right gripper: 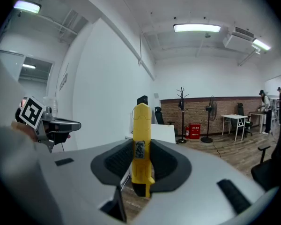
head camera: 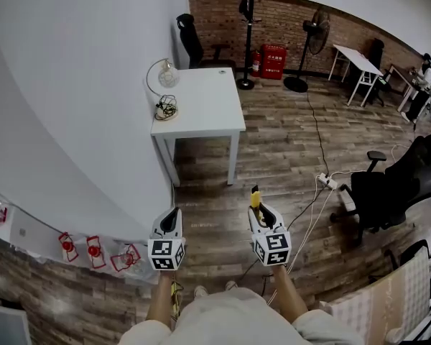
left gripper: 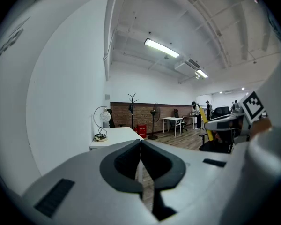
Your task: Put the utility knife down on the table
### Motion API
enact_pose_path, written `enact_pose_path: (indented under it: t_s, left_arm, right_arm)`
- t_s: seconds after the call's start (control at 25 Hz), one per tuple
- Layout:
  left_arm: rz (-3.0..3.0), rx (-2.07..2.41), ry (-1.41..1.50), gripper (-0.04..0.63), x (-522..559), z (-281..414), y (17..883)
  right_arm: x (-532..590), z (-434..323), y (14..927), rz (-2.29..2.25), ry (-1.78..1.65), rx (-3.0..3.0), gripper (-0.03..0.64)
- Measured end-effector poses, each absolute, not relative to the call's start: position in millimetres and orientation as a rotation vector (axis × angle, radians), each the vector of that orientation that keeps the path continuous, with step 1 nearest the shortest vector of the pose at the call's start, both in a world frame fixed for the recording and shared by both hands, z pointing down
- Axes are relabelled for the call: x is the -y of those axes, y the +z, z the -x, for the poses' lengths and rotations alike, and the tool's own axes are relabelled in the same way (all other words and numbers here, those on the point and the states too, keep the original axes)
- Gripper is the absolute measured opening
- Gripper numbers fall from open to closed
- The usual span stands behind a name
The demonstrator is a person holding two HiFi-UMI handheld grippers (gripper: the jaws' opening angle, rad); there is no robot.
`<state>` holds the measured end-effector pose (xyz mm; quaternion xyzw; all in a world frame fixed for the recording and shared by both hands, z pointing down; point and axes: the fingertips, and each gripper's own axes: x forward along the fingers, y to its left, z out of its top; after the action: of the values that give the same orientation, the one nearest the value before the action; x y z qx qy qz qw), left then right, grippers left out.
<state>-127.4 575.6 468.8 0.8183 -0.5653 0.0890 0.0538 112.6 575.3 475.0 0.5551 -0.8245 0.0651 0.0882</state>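
My right gripper (head camera: 258,208) is shut on a yellow utility knife (right gripper: 141,146), which stands upright between the pads; its tip (head camera: 255,197) pokes out past the jaws in the head view. My left gripper (head camera: 171,215) is shut with nothing in it, its pads meeting edge to edge (left gripper: 141,159). Both grippers are held side by side at waist height over the wood floor, pointing toward a white table (head camera: 201,113) that stands well ahead against the white wall. The table (right gripper: 160,133) shows behind the knife in the right gripper view and at the left (left gripper: 117,136) in the left gripper view.
A desk lamp (head camera: 164,77) and a coil of cable (head camera: 167,109) sit on the table's left side. Cables and a power strip (head camera: 327,181) lie on the floor to the right, by black office chairs (head camera: 388,189). A fan (head camera: 312,45), coat stand (head camera: 248,20) and red box (head camera: 274,62) line the brick wall.
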Motion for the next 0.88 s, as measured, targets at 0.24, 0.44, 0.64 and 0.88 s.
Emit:
enact_pose_path:
  t_s: [0.24, 0.44, 0.64, 0.88]
  left_arm:
    - [-2.491, 1.718, 0.274, 0.006, -574, 100, 471]
    - [-2.485, 1.718, 0.274, 0.006, -563, 87, 477]
    - [-2.487, 1.716, 0.276, 0.006, -541, 80, 480]
    - [-2.492, 1.701, 0.272, 0.006, -499, 75, 488]
  right_arm:
    - [-573, -133, 481, -1.629, 0.196, 2.465, 0.109]
    - [-562, -144, 486, -1.626, 0.203, 2.467, 0.109]
    - [-542, -151, 490, -1.626, 0.203, 2.468, 0.109]
    - [-504, -153, 499, -1.628, 0.217, 2.457, 0.109]
